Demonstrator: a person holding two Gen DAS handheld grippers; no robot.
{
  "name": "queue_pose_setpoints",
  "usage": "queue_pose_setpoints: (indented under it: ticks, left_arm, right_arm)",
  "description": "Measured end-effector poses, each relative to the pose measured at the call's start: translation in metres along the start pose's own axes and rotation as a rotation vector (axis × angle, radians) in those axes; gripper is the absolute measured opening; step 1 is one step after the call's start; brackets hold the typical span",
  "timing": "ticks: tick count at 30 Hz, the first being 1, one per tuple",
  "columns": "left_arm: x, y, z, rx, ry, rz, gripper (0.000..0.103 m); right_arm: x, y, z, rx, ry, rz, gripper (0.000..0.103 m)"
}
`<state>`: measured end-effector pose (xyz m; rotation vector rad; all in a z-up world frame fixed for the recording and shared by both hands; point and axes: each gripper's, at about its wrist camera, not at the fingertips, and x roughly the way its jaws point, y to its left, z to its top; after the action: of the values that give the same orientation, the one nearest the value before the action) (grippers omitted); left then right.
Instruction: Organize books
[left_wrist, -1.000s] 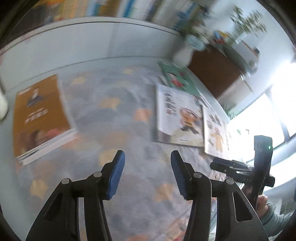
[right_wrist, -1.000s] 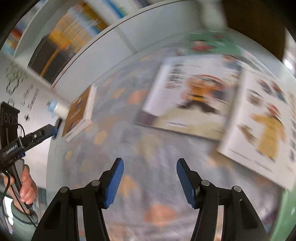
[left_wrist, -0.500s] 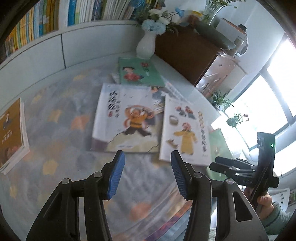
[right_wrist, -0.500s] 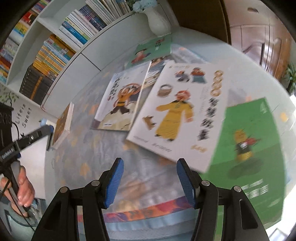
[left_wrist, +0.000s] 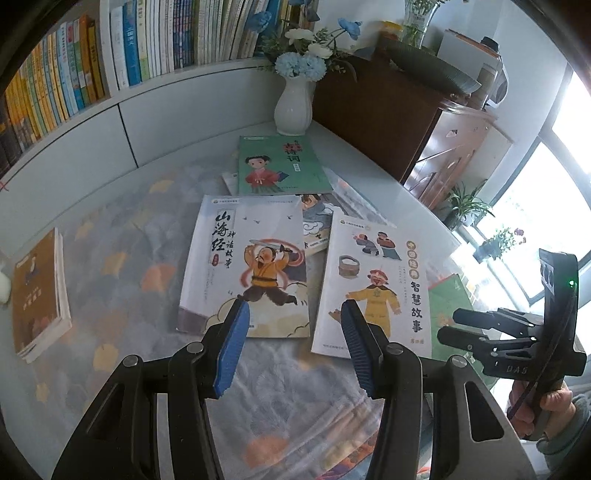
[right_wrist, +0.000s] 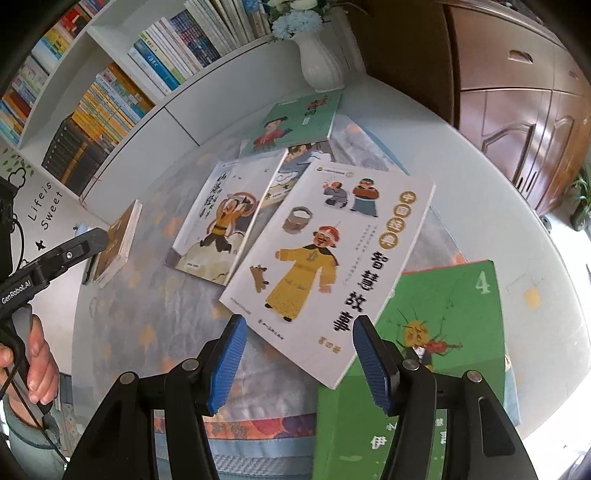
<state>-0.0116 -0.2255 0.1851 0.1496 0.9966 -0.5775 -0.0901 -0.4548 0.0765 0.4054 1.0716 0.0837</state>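
Patterned cloth covered the surface (left_wrist: 122, 236); thin glossy picture books (left_wrist: 251, 266) lay scattered and overlapping upon it, unsorted, one brown book (left_wrist: 35, 295) well apart; sorting appeared barely begun; left gripper (left_wrist: 291, 347) and right gripper (right_wrist: 297, 360) hovered released, empty; filled bookshelf (left_wrist: 110, 55) and white vase (left_wrist: 293, 107) behind.

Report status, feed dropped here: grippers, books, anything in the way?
Left gripper and right gripper open, empty, above the table. Loose books overlapping: yellow-robe book on the green book. Vase behind, clear.
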Motion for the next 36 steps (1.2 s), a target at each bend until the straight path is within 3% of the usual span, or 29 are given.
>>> queue_pose_setpoints:
  ticks: [8,14,16,18,24,31,36]
  left_arm:
    - [0.011,0.035,0.007,-0.019,0.012,-0.016,0.049]
    - [0.029,0.089,0.003,-0.051,0.046,-0.034,0.049]
    - [0.038,0.103,0.002,-0.037,0.053,0.0,0.049]
    - [0.052,0.113,0.001,-0.014,0.067,0.054,0.059]
    - [0.085,0.139,0.007,-0.06,0.108,-0.048,0.059]
    - [0.104,0.144,0.058,-0.063,0.062,-0.102,0.059]
    - [0.145,0.14,0.102,-0.108,0.077,-0.212,0.059]
  right_arm:
    - [0.022,0.028,0.008,-0.013,0.034,0.0,0.058]
    - [0.045,0.052,0.027,-0.01,0.054,-0.031,0.058]
    - [0.054,0.059,0.035,0.01,0.057,-0.04,0.058]
    - [0.065,0.063,0.043,0.036,0.065,-0.029,0.058]
    - [0.098,0.052,0.065,0.179,0.075,-0.004,0.058]
    - [0.104,0.044,0.108,0.118,0.015,-0.082,0.058]
    - [0.117,0.022,0.159,0.112,-0.064,-0.105,0.058]
